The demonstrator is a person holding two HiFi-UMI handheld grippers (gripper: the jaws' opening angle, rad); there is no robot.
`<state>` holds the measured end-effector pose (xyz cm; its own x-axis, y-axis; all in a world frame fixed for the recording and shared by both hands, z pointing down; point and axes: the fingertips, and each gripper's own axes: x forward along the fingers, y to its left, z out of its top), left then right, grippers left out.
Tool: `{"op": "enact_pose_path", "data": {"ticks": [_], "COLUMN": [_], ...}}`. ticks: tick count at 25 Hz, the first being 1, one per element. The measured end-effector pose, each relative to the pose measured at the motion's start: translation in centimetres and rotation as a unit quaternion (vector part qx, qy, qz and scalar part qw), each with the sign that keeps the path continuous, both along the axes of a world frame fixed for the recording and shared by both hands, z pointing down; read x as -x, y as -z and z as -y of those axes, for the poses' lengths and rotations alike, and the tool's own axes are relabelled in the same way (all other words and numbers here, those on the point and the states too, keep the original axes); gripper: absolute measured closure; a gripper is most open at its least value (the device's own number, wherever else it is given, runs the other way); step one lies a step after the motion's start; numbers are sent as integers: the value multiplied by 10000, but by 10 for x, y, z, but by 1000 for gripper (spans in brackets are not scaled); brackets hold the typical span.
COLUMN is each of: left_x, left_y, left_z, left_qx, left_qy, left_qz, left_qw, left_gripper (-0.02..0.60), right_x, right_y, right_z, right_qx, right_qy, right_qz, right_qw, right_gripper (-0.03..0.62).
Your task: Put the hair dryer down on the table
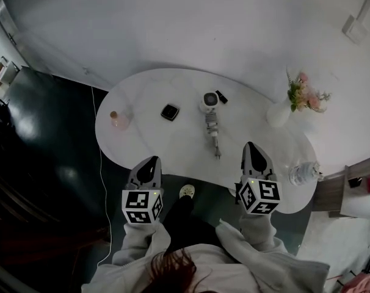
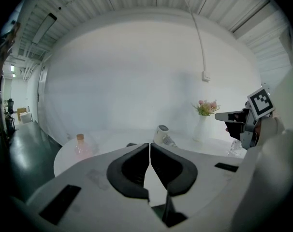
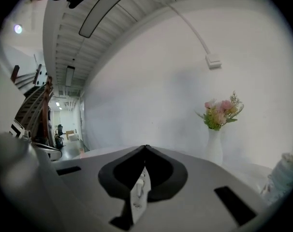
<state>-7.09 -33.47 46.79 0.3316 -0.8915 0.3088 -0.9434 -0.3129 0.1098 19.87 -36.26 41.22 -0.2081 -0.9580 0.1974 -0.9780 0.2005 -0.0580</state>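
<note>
head view: hair dryer (image 1: 211,122) lies flat midway across the table (image 1: 166,145); left gripper (image 1: 151,162) and right gripper (image 1: 253,146) hang closed and empty over the near edge, where a careless swing could clip the bottle (image 1: 304,173).

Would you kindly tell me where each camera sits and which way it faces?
Head view: on the person's head, looking steeply down at the table and hair dryer; sleeves, left gripper and right gripper show.
Left gripper view: on the left gripper, looking almost level across the table past its shut jaws; the right gripper shows at right.
Right gripper view: on the right gripper, facing the wall past its shut jaws; only those jaws show clearly.
Shared: both gripper views show the vase of flowers.
</note>
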Motion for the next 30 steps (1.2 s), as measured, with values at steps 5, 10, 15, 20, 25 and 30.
{"op": "enact_pose_path", "data": {"ticks": [5,10,15,20,25,30], "left_x": [-3,-15,-29,-31,-30,-30], "left_y": [14,21,22,14,12,12], "left_z": [1,-1,-10,-20,-29,-36], "left_qx": [-172,-275,-287,-194,-189,-209], "left_qy": [42,-101,-271,-309,-324,-332], "left_qz": [-83,-130,-152,-201,-205,-212], "left_qw": [9998,9995,9991,9991,9991,9990], "left_gripper": [561,561,561,561,561,561], "right_x": [-17,-33,-36,-33,-31,-27], "right_y": [13,4,-10,-15,-15,-19], "right_z": [-25,-42,-59,-69,-78,-87], "right_qx": [-137,16,164,217,225,268], "right_qy": [-133,-381,-477,-479,-484,-449], "right_qz": [34,123,185,179,181,182], "right_qw": [9998,9992,9986,9985,9984,9985], "right_gripper": [545,545,545,545,545,545]}}
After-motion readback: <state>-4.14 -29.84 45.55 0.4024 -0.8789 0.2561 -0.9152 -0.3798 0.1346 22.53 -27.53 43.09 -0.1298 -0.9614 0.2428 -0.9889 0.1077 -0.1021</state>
